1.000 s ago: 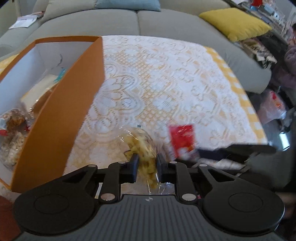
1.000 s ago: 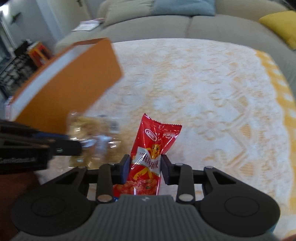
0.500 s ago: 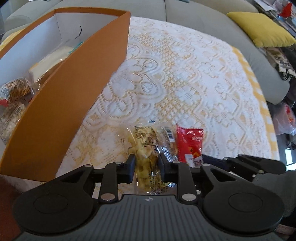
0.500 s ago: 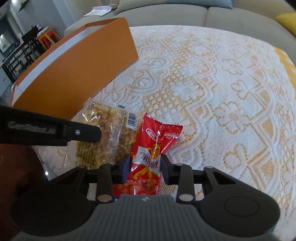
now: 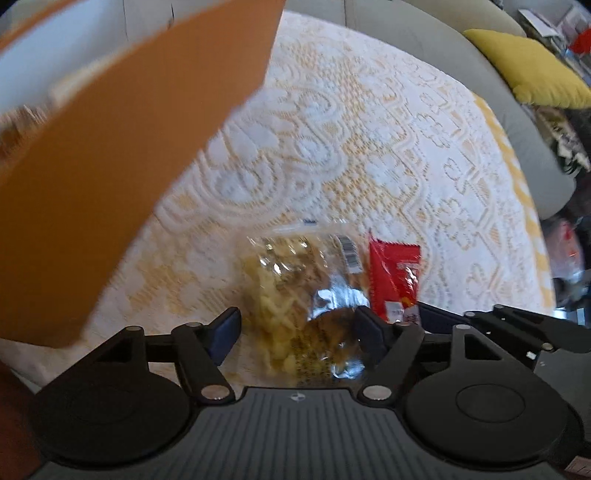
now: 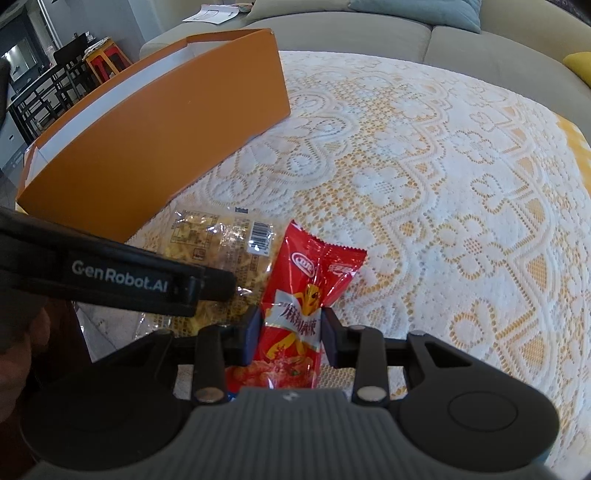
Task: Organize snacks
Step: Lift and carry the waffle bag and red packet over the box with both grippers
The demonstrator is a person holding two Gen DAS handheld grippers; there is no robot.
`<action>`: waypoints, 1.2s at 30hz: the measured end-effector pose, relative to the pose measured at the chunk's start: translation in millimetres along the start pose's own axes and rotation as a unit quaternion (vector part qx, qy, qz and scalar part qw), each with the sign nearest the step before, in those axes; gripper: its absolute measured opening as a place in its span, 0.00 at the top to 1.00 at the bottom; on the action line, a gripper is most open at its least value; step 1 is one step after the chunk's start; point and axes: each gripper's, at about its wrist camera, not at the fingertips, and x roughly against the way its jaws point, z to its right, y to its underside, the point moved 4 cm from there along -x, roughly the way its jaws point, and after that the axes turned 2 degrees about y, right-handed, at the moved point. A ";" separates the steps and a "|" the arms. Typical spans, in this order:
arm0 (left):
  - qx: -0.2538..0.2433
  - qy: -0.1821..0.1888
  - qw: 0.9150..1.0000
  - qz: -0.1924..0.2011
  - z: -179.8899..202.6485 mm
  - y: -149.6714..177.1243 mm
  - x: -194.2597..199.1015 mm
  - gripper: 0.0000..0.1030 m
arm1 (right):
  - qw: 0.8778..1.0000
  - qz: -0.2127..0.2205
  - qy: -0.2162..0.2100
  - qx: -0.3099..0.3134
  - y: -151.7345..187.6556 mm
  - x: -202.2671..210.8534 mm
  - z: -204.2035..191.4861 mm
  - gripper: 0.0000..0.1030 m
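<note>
A clear bag of yellow snacks (image 5: 291,295) lies on the lace tablecloth (image 5: 351,147) beside the orange box (image 5: 122,155). My left gripper (image 5: 299,328) is open, its fingers standing on either side of the bag's near end. The bag also shows in the right wrist view (image 6: 221,251), with my left gripper's finger (image 6: 147,280) across it. My right gripper (image 6: 291,332) is shut on a red snack packet (image 6: 303,295), which rests on the cloth just right of the clear bag. The red packet shows in the left wrist view (image 5: 395,273).
The orange box (image 6: 155,122) stands at the left with several snacks inside, blurred in the left wrist view. A grey sofa (image 6: 406,33) with a yellow cushion (image 5: 528,70) lies behind the table. Chairs and a red stool (image 6: 103,59) stand far left.
My left gripper has opened and let go of the clear snack bag, which now lies on the cloth. The right gripper has lowered the red packet beside it and stays shut on it.
</note>
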 end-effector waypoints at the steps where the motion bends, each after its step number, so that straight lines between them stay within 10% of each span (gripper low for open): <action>1: 0.002 0.006 1.000 0.004 0.7 0.6 0.3 0.29 | 1.000 0.000 0.001 0.001 -0.1 -0.2 -0.1 0.67; 12: -0.032 0.011 0.999 0.033 12.3 0.9 21.2 0.63 | 1.000 0.002 0.007 -0.010 -0.6 5.1 1.8 0.68; 26: -0.093 0.012 0.989 0.117 25.5 -19.3 103.8 0.67 | 0.997 0.073 -0.002 -0.035 -34.0 59.9 -5.9 0.68; 36: -0.051 -0.052 0.980 0.188 -46.4 -72.0 175.8 0.67 | 0.989 0.126 -0.070 -0.015 -125.1 90.4 -68.7 0.68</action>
